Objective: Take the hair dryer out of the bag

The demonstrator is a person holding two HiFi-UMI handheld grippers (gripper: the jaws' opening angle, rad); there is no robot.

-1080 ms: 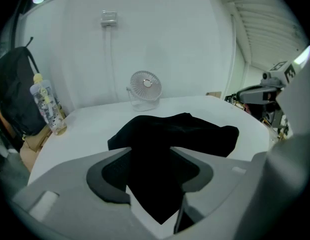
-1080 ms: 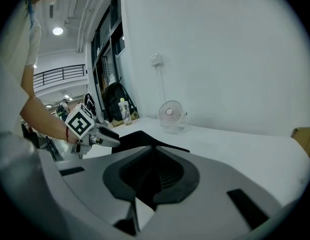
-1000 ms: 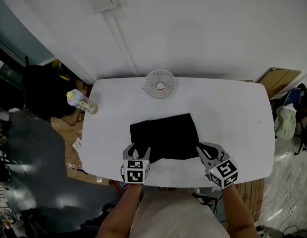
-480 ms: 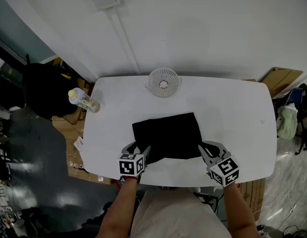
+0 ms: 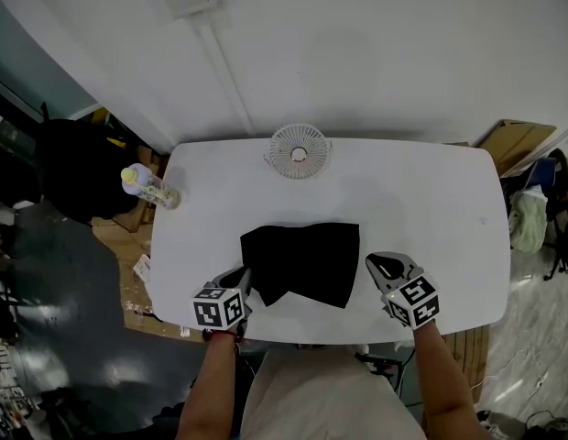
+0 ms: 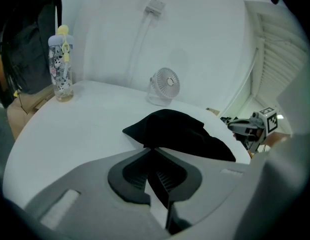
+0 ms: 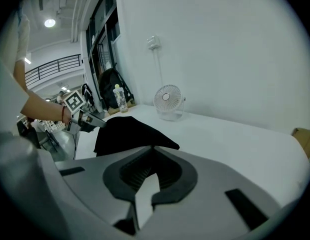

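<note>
A black bag (image 5: 302, 262) lies on the white table (image 5: 421, 200) near its front edge, and its cloth is bunched up. No hair dryer shows; whatever the bag holds is hidden. My left gripper (image 5: 245, 278) is at the bag's near left corner, jaws closing, with the cloth (image 6: 180, 134) pinched between the tips (image 6: 156, 151). My right gripper (image 5: 374, 264) is shut just off the bag's right edge, with a strip of bare table between them in the head view. In the right gripper view the bag (image 7: 125, 131) rises just beyond the closed tips (image 7: 154, 149).
A small white desk fan (image 5: 298, 151) stands at the table's back edge by the wall. A patterned bottle (image 5: 148, 187) stands at the back left corner. A dark backpack (image 5: 78, 168) sits on the floor to the left, and cardboard (image 5: 518, 147) leans at the right.
My left gripper went from open to shut on the bag's near left corner and drew back leftward. The bag bunched up and grew narrower. My right gripper stayed shut and sank a little.
</note>
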